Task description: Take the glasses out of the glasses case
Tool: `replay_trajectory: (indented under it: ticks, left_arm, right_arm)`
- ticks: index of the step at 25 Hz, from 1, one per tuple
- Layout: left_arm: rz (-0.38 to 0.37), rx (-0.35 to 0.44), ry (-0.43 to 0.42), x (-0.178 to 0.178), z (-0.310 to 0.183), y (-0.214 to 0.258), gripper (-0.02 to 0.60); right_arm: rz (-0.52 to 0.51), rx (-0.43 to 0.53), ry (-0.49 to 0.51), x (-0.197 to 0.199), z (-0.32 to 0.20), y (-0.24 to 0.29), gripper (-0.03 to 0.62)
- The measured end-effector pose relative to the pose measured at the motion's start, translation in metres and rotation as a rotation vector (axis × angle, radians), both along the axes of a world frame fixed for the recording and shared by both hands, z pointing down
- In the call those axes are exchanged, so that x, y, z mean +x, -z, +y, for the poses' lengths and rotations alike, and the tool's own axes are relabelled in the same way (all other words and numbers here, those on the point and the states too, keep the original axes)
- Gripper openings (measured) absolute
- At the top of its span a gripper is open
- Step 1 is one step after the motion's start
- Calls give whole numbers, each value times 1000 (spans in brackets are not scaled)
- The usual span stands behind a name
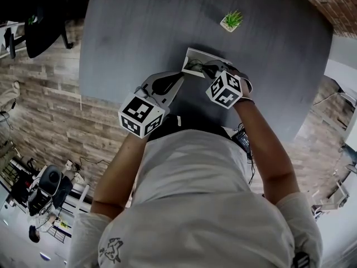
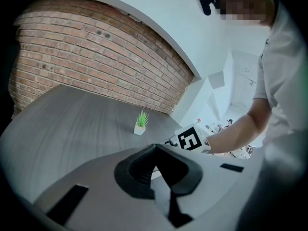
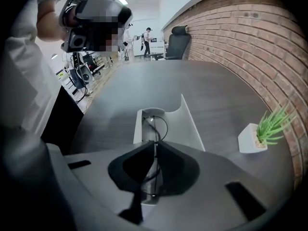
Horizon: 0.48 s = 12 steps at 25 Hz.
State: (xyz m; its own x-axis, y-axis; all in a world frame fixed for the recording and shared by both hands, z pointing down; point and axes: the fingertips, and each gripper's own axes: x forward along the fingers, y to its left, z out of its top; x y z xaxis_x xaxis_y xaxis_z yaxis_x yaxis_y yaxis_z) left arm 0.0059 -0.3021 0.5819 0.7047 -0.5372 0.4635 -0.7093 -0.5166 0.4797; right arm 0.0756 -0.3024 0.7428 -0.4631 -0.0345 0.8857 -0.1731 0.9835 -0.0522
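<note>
An open white glasses case (image 1: 195,57) lies on the grey table (image 1: 139,32), its lid (image 3: 190,121) raised on the right. Thin black wire glasses (image 3: 156,124) rest in its tray. From above, my right gripper (image 3: 155,144) points steeply down into the case, jaws shut on the wire frame; in the head view it (image 1: 207,68) sits over the case. My left gripper (image 1: 179,78) is at the case's near left edge, its tips (image 2: 155,149) meeting, with a bit of white case (image 2: 156,174) showing under them. Whether it touches the case I cannot tell.
A small green plant in a white pot (image 1: 231,20) stands beyond the case to the right. A brick wall (image 2: 96,57) runs along the table's far side. A black office chair (image 1: 42,21) stands on the wood floor left of the table.
</note>
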Motion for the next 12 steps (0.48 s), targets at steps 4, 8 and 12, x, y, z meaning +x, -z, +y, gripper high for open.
replay_trajectory:
  ticks: [4, 8, 12]
  left_arm:
    - [-1, 0, 8, -2, 3, 0, 11]
    - [-1, 7, 10, -5, 7, 5, 11]
    - [-3, 22, 0, -10, 12, 11, 11]
  right_arm:
    - [-2, 10, 10, 0, 2, -1, 21]
    - [-2, 36, -1, 1, 0, 5, 17]
    - [-9, 74, -15, 1, -1, 16, 14]
